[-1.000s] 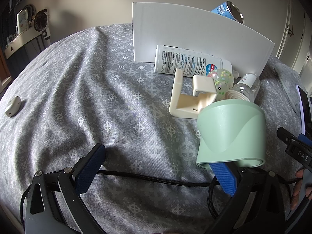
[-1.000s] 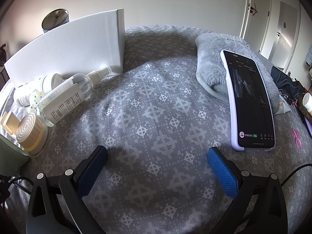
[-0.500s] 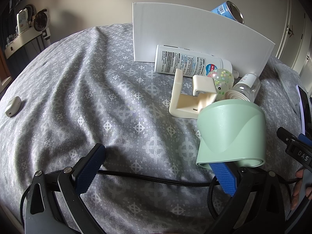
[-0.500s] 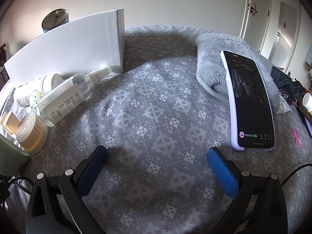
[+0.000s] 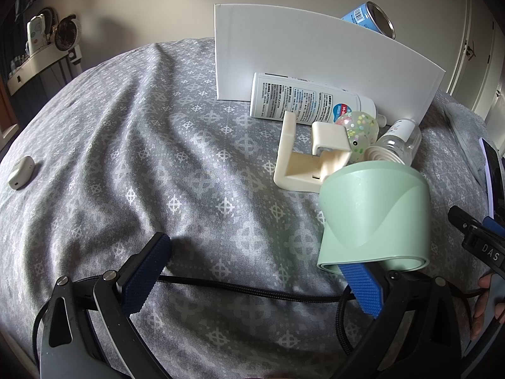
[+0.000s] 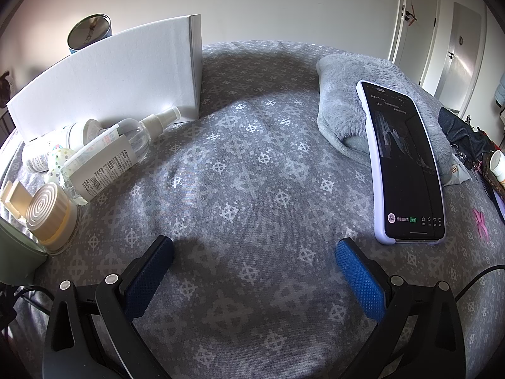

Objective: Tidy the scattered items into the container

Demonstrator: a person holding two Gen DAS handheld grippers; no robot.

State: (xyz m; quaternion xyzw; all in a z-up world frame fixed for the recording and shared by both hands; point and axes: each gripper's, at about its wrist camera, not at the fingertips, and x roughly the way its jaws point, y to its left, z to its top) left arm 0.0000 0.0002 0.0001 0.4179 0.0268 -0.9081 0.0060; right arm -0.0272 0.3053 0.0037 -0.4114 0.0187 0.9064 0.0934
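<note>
A white box (image 5: 315, 60) stands on the grey bedspread, with a blue tin (image 5: 375, 15) sticking out of its top. In front of it lie a white bottle (image 5: 303, 101), a dotted ball (image 5: 358, 129), a clear spray bottle (image 6: 107, 154), a cream bracket (image 5: 309, 161), a round ribbed lid (image 6: 47, 218) and a mint green cup (image 5: 375, 218) on its side. My left gripper (image 5: 255, 278) is open, its right fingertip under the cup's rim. My right gripper (image 6: 252, 274) is open and empty over bare bedspread.
A phone (image 6: 404, 164) lies on a grey fluffy cloth (image 6: 347, 107) at the right. A small white case (image 5: 20, 172) lies far left. A black cable (image 5: 252, 287) runs across in front of the left gripper. Clutter (image 6: 483, 164) sits at the right edge.
</note>
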